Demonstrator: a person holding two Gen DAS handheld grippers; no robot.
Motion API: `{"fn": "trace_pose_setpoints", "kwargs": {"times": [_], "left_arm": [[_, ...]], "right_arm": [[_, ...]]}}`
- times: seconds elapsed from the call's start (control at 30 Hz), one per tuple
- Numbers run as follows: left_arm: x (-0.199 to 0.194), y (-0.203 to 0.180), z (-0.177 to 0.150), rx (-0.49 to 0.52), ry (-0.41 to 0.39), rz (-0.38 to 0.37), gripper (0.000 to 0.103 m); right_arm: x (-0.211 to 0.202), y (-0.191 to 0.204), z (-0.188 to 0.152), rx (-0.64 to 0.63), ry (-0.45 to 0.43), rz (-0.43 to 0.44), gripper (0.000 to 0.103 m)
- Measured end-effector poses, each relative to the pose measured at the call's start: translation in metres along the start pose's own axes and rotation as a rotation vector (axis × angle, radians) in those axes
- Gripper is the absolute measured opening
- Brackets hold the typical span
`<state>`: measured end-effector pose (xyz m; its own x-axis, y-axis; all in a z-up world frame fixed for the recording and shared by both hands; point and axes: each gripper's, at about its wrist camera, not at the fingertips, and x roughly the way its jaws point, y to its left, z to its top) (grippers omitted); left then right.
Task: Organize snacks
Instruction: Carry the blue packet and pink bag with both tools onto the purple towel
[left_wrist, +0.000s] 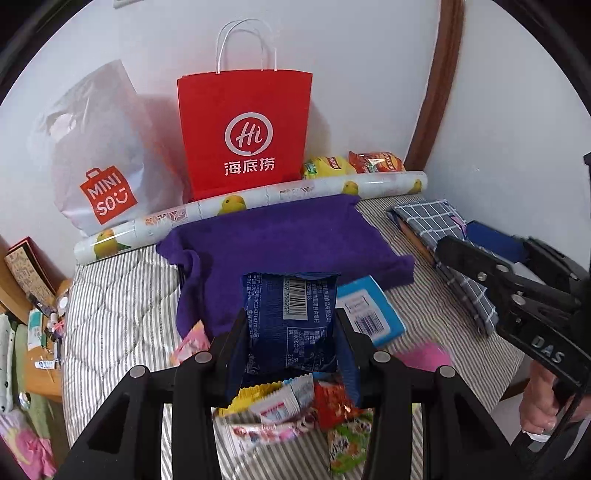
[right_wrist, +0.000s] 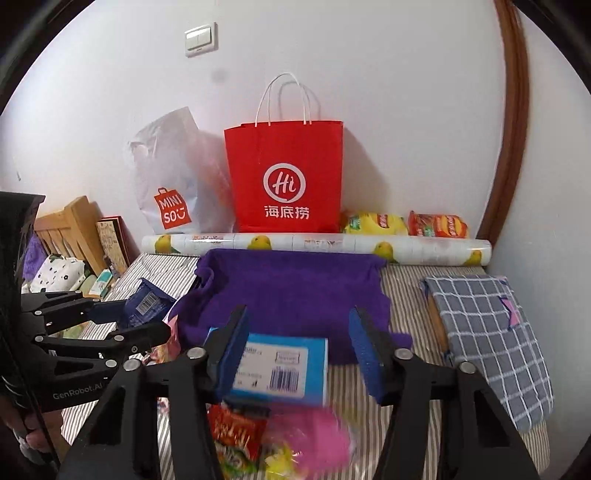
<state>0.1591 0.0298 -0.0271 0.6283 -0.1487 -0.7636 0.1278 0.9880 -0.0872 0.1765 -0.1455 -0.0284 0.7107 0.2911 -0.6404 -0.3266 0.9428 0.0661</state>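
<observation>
A dark blue snack packet (left_wrist: 291, 317) is clamped upright between the pads of the left gripper (left_wrist: 290, 332), its barcode side turned to the camera and its lower edge hidden behind the gripper's frame. In the right wrist view the same packet (right_wrist: 146, 301) is seen held out at the end of the left gripper (right_wrist: 122, 317), above the striped bedding (right_wrist: 406, 291).

The right gripper (right_wrist: 299, 347) stands with its jaws apart. A light blue box (right_wrist: 280, 369) lies between and below them; its left end is overlapped by the left blue pad (right_wrist: 236, 350), though whether that pad touches it cannot be told, and the right pad is clearly off it. The box's right edge is smeared by blur, so its exact outline is hard to make out. In the left wrist view the box (left_wrist: 369, 314) is seen lying just beside the purple towel (left_wrist: 288, 240), and the right gripper (left_wrist: 498, 280) is seen from the side, with a hand (left_wrist: 539, 410) cut off at the frame edge.

A heap of loose snacks (right_wrist: 251, 439) lies under the right gripper, partly hidden by its arms; a pink item (right_wrist: 314, 435) there is too blurred to be identified. At the wall a red paper bag (right_wrist: 286, 181) and a white plastic bag (right_wrist: 173, 177) are stood behind a roll of printed paper (right_wrist: 317, 245).
</observation>
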Motion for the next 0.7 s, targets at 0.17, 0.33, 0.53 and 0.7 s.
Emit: {"fn": "trace_pose_setpoints", "kwargs": {"times": [0.17,0.33,0.53,0.7], "left_arm": [[0.018,0.01,0.012,-0.025,0.02,0.002,0.041],[0.03,0.016,0.011,-0.036,0.035,-0.001,0.041],[0.044,0.019,0.003,-0.068,0.073,-0.04,0.041],[0.044,0.019,-0.005,-0.079,0.075,-0.066,0.041]], "right_arm": [[0.036,-0.005,0.005,0.002,0.074,0.032,0.025],[0.046,-0.011,-0.024,0.002,0.122,0.027,0.063],[0.036,-0.03,-0.066,0.07,0.191,0.018,0.068],[0.015,-0.047,-0.096,0.147,0.208,0.011,0.085]]}}
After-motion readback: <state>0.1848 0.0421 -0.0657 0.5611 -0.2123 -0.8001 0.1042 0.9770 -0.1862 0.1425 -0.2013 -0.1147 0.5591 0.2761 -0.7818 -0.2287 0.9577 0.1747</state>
